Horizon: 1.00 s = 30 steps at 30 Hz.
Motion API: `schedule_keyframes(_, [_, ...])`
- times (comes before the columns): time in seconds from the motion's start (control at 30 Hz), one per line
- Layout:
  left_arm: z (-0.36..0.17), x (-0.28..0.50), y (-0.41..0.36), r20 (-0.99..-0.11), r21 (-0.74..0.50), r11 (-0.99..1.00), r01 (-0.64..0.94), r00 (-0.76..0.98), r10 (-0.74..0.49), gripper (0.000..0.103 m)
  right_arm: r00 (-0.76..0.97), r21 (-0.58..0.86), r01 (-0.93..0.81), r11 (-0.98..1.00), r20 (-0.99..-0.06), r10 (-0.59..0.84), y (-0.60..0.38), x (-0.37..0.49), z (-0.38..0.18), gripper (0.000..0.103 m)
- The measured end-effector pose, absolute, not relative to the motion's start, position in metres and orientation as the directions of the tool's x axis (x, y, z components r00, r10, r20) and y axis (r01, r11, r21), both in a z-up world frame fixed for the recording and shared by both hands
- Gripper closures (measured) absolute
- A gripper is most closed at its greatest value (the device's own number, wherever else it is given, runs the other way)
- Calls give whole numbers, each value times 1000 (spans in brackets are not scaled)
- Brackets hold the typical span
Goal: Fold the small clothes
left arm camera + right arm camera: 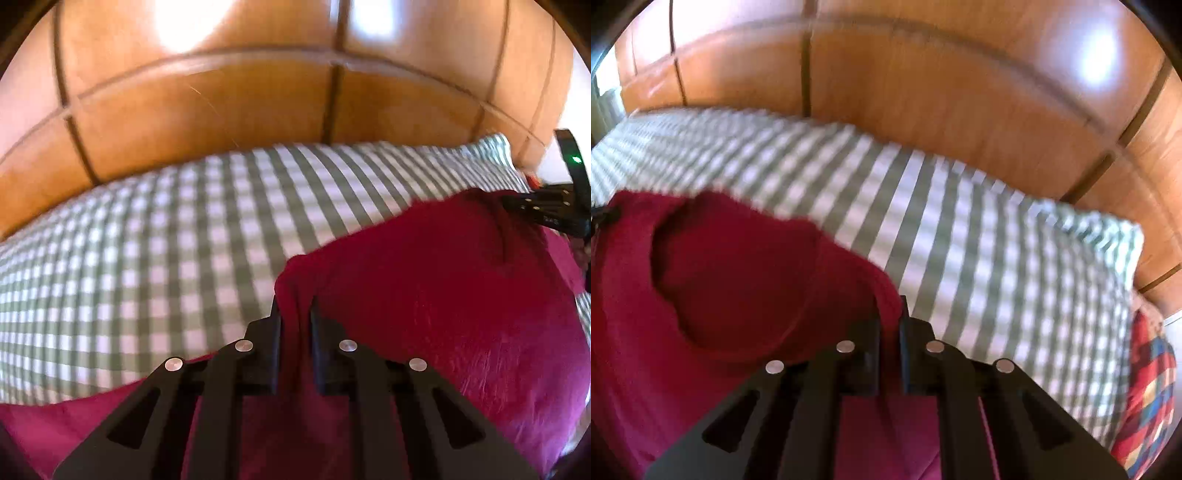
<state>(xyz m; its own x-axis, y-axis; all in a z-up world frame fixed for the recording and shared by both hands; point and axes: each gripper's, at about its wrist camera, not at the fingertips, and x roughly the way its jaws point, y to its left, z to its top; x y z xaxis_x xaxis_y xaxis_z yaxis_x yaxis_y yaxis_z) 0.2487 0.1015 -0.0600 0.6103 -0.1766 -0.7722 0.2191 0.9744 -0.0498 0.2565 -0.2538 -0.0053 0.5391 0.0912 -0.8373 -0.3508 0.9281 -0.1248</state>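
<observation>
Where both hand-held grippers pinch it, the dark red garment (443, 288) bunches.

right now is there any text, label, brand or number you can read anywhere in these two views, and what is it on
None: no readable text in either view.
red garment: plain fabric, no label or print showing.
green-and-white checked cloth: pattern only.
wooden panels: bare wood, no marks.
multicoloured checked fabric: pattern only, blurred.
black device with a green light: no lettering can be made out.
</observation>
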Motion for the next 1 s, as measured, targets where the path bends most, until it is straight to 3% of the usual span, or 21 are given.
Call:
schedule_keyframes(0.13, [-54,275,108,-763,-14,995,102,642,-77,91,580,-153,-310,938,-812,59,-231,284,0,96])
schedule_keyframes(0.23, [-71,300,102,-803,32,999,44,596,-1,90,562,-178,-263,948,-827,1,-217,304,-21,96])
schedule_keyframes(0.3, [-81,305,100,-818,68,997,35,574,36,84,543,-183,-233,955,-839,-28,-213,311,-31,91])
schedule_keyframes(0.33, [-82,304,98,-817,79,996,38,575,43,83,545,-183,-218,959,-838,-36,-214,309,-35,82])
schedule_keyframes(0.43, [-68,286,103,-804,61,998,23,594,35,66,585,-166,-185,969,-811,-27,-223,290,-25,36])
schedule_keyframes(0.47, [-60,275,109,-789,46,999,16,614,27,62,599,-161,-177,971,-801,-24,-227,282,-21,29])
schedule_keyframes(0.73, [-54,146,142,-778,-275,948,159,542,-316,62,578,1,-179,984,-809,106,-277,162,0,23])
schedule_keyframes(0.8, [-64,109,143,-781,-330,929,169,504,-369,62,557,24,-169,985,-822,116,-291,128,-3,23])
schedule_keyframes(0.87, [-79,79,139,-789,-377,911,165,458,-410,50,538,22,-139,990,-838,94,-310,87,-9,23])
schedule_keyframes(1.0, [-95,26,123,-792,-412,894,175,418,-446,50,474,47,-72,996,-877,76,-341,29,-24,23])
